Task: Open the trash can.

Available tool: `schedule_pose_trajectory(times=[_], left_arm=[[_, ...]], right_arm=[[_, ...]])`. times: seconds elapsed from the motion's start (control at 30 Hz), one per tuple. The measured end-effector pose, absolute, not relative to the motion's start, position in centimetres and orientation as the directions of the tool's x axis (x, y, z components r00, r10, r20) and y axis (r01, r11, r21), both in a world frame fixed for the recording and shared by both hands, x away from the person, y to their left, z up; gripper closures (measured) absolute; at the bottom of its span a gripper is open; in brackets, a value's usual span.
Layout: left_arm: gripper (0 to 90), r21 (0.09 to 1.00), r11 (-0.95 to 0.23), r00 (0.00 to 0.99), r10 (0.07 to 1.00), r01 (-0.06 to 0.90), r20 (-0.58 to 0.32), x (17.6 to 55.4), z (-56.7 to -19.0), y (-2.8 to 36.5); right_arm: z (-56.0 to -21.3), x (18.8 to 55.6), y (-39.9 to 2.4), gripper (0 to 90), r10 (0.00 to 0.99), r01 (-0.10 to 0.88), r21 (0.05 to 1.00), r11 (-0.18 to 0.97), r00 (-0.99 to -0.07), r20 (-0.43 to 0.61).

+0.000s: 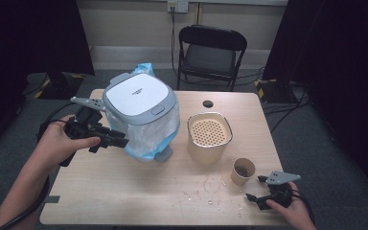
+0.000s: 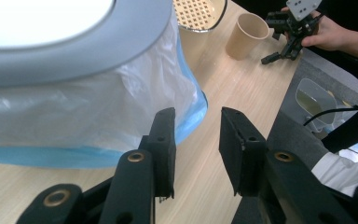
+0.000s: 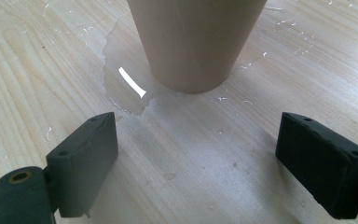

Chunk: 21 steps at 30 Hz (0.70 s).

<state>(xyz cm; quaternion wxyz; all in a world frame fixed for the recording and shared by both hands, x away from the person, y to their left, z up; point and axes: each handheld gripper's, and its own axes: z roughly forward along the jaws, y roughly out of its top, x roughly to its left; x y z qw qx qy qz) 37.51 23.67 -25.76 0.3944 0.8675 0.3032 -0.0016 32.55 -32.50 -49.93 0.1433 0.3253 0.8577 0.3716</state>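
A bin with a grey-and-white lid (image 1: 141,96) stands at the table's back left, lined with a clear and blue plastic bag (image 1: 151,134). My left gripper (image 1: 122,140) is open beside the bag's left side, with nothing between its jaws. In the left gripper view the open left gripper (image 2: 198,116) points past the bag (image 2: 98,107) and under the lid (image 2: 74,42). A beige paper cup (image 1: 243,171) stands at front right. My right gripper (image 1: 255,187) is open just short of it. In the right gripper view the cup (image 3: 196,42) stands ahead of the wide-open right gripper (image 3: 196,140).
A beige container with a perforated insert (image 1: 209,136) stands between bin and cup. A puddle of clear liquid (image 3: 126,79) lies at the cup's foot, with splashes on the table (image 1: 124,191). A black folding chair (image 1: 211,52) stands behind the table.
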Motion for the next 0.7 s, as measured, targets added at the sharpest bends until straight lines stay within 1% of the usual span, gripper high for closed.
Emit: schedule_pose_trajectory(times=[0.53,0.7], left_arm=[[69.1,0.683,-0.517,0.819,0.53,0.517,-0.219,38.7,-23.3,21.8],[71.5,0.678,-0.519,0.816,0.535,0.521,-0.218,39.4,-22.8,21.0]], right_arm=[[-49.9,32.5,-32.5,12.1,0.665,0.451,0.731,0.512,-0.747,-0.004],[-49.9,32.5,-32.5,12.1,0.667,0.453,0.731,0.51,-0.745,-0.003]])
